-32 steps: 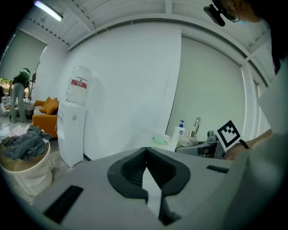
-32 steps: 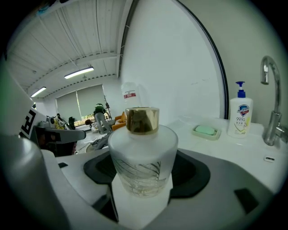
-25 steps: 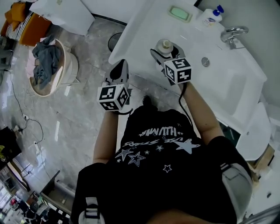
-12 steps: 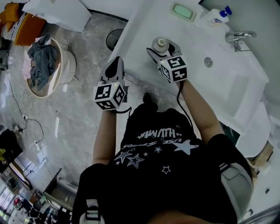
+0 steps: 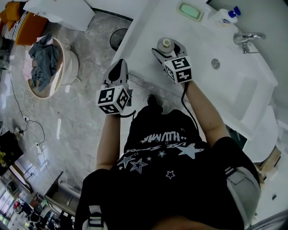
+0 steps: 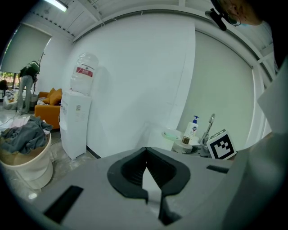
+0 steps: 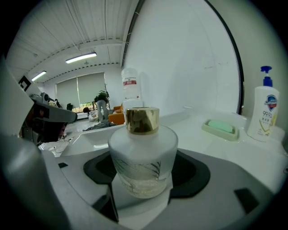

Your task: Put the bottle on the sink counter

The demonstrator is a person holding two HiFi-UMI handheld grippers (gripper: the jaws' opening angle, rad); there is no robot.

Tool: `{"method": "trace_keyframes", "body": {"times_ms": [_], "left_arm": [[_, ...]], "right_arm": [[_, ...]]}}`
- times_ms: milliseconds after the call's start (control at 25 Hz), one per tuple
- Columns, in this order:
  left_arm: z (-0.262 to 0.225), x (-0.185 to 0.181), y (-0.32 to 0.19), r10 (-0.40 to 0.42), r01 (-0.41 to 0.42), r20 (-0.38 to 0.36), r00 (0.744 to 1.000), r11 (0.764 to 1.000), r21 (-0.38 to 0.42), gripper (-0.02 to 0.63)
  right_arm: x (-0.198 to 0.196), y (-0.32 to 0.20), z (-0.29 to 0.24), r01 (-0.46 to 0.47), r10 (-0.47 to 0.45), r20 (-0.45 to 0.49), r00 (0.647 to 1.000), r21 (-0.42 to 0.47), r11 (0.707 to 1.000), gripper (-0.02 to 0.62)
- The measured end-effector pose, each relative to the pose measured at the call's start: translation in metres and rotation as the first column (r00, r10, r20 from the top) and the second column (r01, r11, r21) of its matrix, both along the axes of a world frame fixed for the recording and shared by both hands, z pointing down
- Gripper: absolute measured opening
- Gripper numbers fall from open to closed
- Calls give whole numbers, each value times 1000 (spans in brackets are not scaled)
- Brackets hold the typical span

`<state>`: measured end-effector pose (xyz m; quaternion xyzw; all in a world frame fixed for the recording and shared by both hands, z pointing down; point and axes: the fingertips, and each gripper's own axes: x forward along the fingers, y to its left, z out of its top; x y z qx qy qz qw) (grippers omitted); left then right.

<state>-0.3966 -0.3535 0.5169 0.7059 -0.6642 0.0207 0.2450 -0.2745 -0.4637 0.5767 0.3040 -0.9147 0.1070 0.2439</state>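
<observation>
A frosted glass bottle (image 5: 165, 44) with a gold cap stands upright between the jaws of my right gripper (image 5: 167, 48), over the near left part of the white sink counter (image 5: 148, 24). In the right gripper view the bottle (image 7: 143, 157) fills the middle, and the right gripper (image 7: 143, 182) is shut on its lower body. I cannot tell whether its base touches the counter. My left gripper (image 5: 118, 68) hangs beside the counter's left edge, above the floor. In its own view the left gripper (image 6: 146, 173) is shut with nothing in it.
A green soap dish (image 5: 189, 11) and a white pump bottle (image 5: 222, 17) stand at the counter's back, next to the faucet (image 5: 246, 38) and basin (image 5: 225, 85). On the marble floor to the left are a laundry basket (image 5: 47, 63) and a round dark bin (image 5: 118, 40). A water dispenser (image 6: 74, 117) stands by the wall.
Over the first half second both grippers shifted slightly left and farther away, the bottle going along. Since then almost nothing has moved.
</observation>
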Motion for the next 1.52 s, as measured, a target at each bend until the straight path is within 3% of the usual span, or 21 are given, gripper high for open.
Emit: {"method": "trace_keyframes", "body": {"times_ms": [1080,1520], "left_arm": [[-3,15,-4,15,-15,-5,1000,1000,6,8],[-8,17,6,10,-10,-8,1000,1000,17,8]], "right_arm": [[-4,-3,6,22,-21,-19,1000,35,999,328],[9,13,4,36,-36,-11,999,-34,999,337]]}}
